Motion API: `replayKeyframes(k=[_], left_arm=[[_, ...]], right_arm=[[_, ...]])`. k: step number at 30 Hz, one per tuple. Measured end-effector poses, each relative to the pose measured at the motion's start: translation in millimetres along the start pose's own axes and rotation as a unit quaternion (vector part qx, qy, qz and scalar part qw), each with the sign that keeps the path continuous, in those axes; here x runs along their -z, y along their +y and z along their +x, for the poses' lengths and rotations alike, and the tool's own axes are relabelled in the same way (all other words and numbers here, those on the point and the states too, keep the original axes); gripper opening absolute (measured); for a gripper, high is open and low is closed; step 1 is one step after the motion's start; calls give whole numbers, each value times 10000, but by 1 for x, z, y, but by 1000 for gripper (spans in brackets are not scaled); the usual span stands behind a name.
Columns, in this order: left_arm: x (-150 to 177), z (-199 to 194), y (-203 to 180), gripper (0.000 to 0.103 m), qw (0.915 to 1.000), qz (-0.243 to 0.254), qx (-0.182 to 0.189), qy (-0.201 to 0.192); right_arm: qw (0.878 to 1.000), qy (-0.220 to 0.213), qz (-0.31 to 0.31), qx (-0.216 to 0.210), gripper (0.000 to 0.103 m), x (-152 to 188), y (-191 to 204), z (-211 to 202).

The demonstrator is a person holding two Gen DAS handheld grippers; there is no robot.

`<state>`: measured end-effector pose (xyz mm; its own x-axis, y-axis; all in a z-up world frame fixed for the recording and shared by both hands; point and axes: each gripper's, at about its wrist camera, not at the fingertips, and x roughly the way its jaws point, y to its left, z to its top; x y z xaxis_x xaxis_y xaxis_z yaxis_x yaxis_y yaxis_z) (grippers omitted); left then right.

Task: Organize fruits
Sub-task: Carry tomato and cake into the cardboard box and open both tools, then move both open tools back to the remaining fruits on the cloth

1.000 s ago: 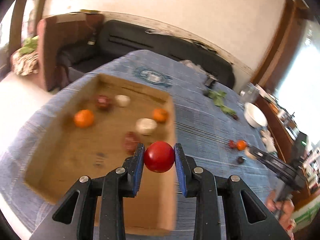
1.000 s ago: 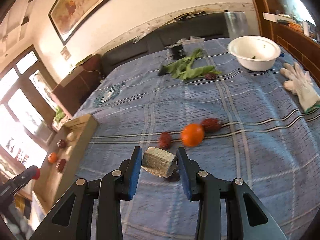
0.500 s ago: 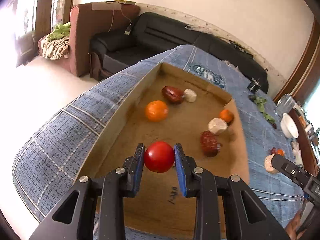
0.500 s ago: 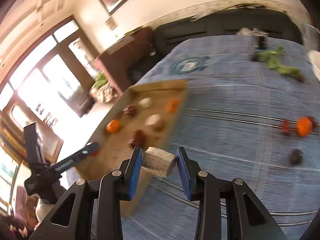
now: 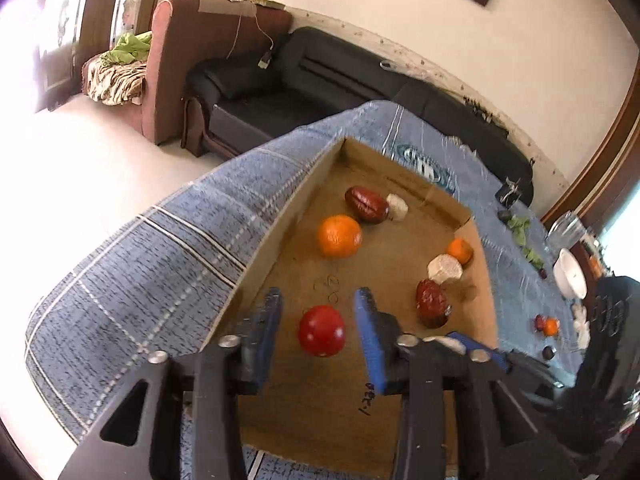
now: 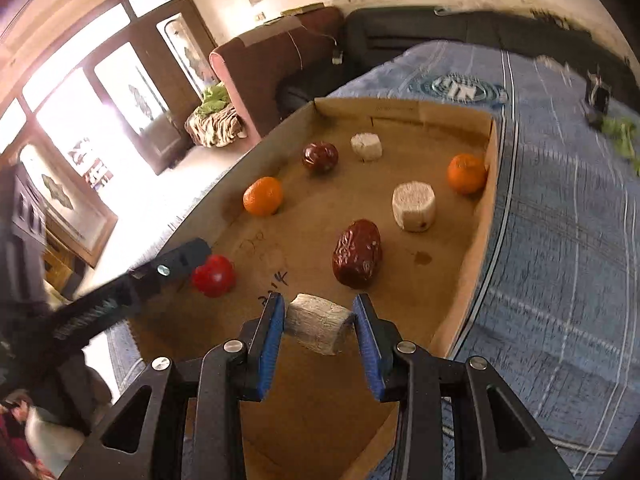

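A shallow cardboard tray lies on the blue checked cloth. It holds two oranges, two dark red dates and two pale cylinder chunks. My left gripper is low over the tray's near left part and its jaws are opening. The red tomato sits between them with a gap on each side. My right gripper hovers over the tray's near edge, shut on another pale chunk.
To the right on the cloth lie a small orange with dark fruits, a white bowl and green leaves. The table edge drops to the floor on the left. A black sofa stands behind.
The left jaws have parted from the tomato, which now rests low in the tray. The right gripper has swung from the open cloth to the tray with the pale chunk.
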<state>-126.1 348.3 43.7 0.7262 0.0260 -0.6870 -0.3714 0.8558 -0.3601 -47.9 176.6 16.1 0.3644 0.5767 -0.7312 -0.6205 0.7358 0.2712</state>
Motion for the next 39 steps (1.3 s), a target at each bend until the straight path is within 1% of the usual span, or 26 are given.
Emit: replayKeyframes(k=[4, 5, 6, 7, 9, 11, 12, 15, 17, 20, 23, 26, 30, 39], left_arm=[[-4, -16, 1, 48, 9998, -49, 10, -200], [-5, -20, 0, 52, 9997, -36, -7, -240], [-5, -26, -2, 58, 9995, -4, -68, -304], [-5, -30, -4, 62, 9993, 26, -117, -350], [-4, -40, -11, 78, 9983, 140, -297, -492], [-2, -48, -18, 86, 9966, 259, -483, -622], [-1, -53, -24, 87, 9952, 359, -561, -713], [4, -60, -39, 87, 9938, 579, -540, -786], [8, -61, -50, 87, 9923, 727, -589, -806], [16, -64, -70, 87, 9880, 1075, -681, -875], [27, -65, -91, 87, 9830, 1412, -745, -913], [34, -65, -104, 87, 9800, 1626, -739, -879], [41, -63, -115, 87, 9781, 1789, -720, -786], [50, -63, -128, 87, 9751, 1956, -729, -741]], right_arm=[[10000, -47, -40, 44, 50, 1, 3, -4], [10000, -81, -33, 27, 50, 2, 3, -7], [9999, -115, -22, 13, 50, 2, 4, -10], [9999, -166, -6, 3, 51, 2, 3, -15], [9996, -284, 52, 13, 55, 5, 1, -27], [9991, -400, 162, 32, 61, 7, -3, -39], [9987, -458, 228, 47, 61, 10, -6, -45], [9969, -608, 454, 212, 63, 17, -18, -64], [9949, -705, 644, 333, 66, 24, -27, -76], [9902, -821, 1003, 514, 67, 38, -44, -92], [9868, -836, 1258, 584, 67, 49, -59, -100], [9852, -820, 1364, 643, 67, 58, -67, -106], [9839, -845, 1419, 687, 67, 66, -71, -111], [9829, -915, 1435, 711, 68, 76, -76, -122]])
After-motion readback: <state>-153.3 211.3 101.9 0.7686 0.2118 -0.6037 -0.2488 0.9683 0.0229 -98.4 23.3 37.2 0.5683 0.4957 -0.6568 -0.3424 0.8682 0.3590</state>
